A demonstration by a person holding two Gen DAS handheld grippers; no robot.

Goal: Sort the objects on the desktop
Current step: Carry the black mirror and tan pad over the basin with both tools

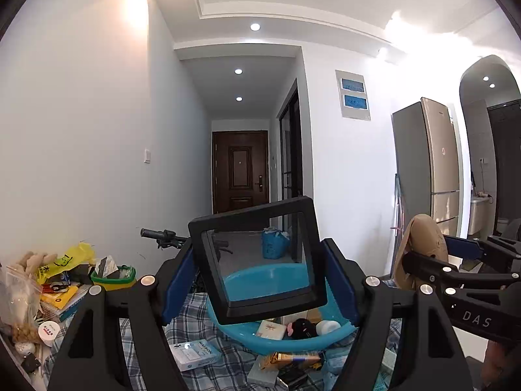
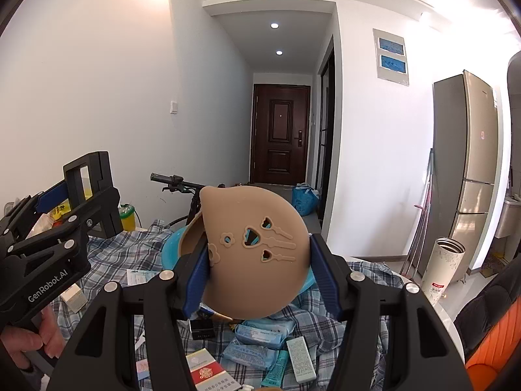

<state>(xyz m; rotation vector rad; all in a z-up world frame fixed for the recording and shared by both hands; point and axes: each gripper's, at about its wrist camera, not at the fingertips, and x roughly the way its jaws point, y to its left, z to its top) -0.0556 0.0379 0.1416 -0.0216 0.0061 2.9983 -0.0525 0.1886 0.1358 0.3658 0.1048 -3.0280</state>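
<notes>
Left wrist view: the left gripper (image 1: 260, 280) points about level down a hallway, its blue fingers (image 1: 177, 280) pressed on the two sides of a black square frame (image 1: 257, 260) with a clear pane, held tilted above the surface.
Left fingers: fairly wide apart, closed on the frame's outer edges.
Below the frame: a blue basin (image 1: 286, 335) on the plaid cloth (image 1: 143, 335), holding a small white box, a dark plush thing and a white lid.
Left of surface: a clutter of a yellow bag (image 1: 65, 262), a green-rimmed tub (image 1: 112, 277) and packets.
Right wrist view: the right gripper (image 2: 259, 280) tilts slightly downward, its fingers (image 2: 195, 280) clamped on a tan silicone mat (image 2: 257, 254) with cut-out shapes, curled into a rounded shell and lifted clear of the surface.
Right fingers: partly closed, gripping the mat on both sides.
Relation: the two grippers sit side by side, the left one to the left of the right; each shows in the other's view.
Hand: a person's hand (image 2: 29, 342) wraps the left gripper's handle at lower left.
Under the right gripper: wipes packets (image 2: 263, 330), a red and white carton (image 2: 205, 371) and a slim white box (image 2: 301, 358) lie on the plaid cloth.
Right edge: a white tumbler (image 2: 443, 267) stands upright.
</notes>
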